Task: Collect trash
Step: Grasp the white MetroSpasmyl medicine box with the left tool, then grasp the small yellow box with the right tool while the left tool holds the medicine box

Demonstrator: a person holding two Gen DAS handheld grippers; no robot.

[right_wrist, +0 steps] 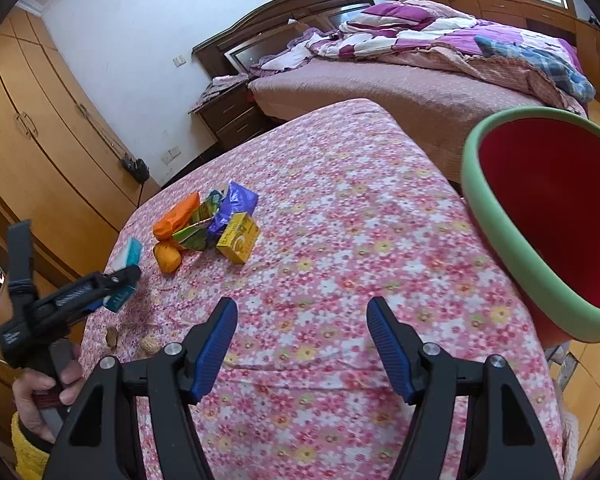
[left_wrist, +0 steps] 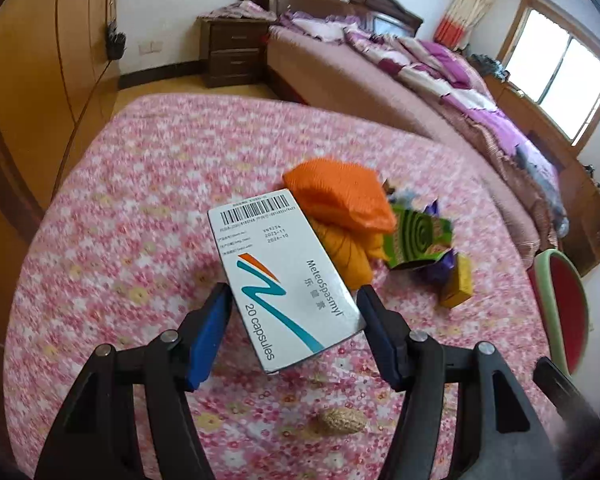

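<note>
The white capsule box (left_wrist: 284, 280), printed with a barcode and a teal-and-orange stripe, sits tilted between the two blue pads of the left tongs (left_wrist: 294, 312), lifted clear of the flowered table (left_wrist: 140, 184); the pads stand at the box's two long edges, which suggests a grip across its width, though whether they press firmly cannot be told. In the right wrist view the same box (right_wrist: 126, 258) shows as a white and teal sliver past the left tongs (right_wrist: 116, 280), carried by a hand (right_wrist: 46, 396) in a yellow cuff. Just beyond it lies the remaining heap: an orange bag (left_wrist: 340, 196), an orange-yellow bundle (left_wrist: 348, 256) beneath it, a green wrapper with a spiral print (left_wrist: 416, 240), a purple wrapper (right_wrist: 236, 204) and a small yellow box (right_wrist: 238, 242), all touching or overlapping. Two peanut shells (right_wrist: 150, 345) rest nearer the table's front edge, apart from the heap. The right tongs (right_wrist: 302, 344) hang over bare cloth with their jaws wide apart and nothing between them. At the right, a bin (right_wrist: 500, 240) with a green rim and red inside gapes toward the table, and no trash is visible in the part of it shown. By this evidence collection has scarcely begun: one item is in hand, and the heap and the shells remain.
</note>
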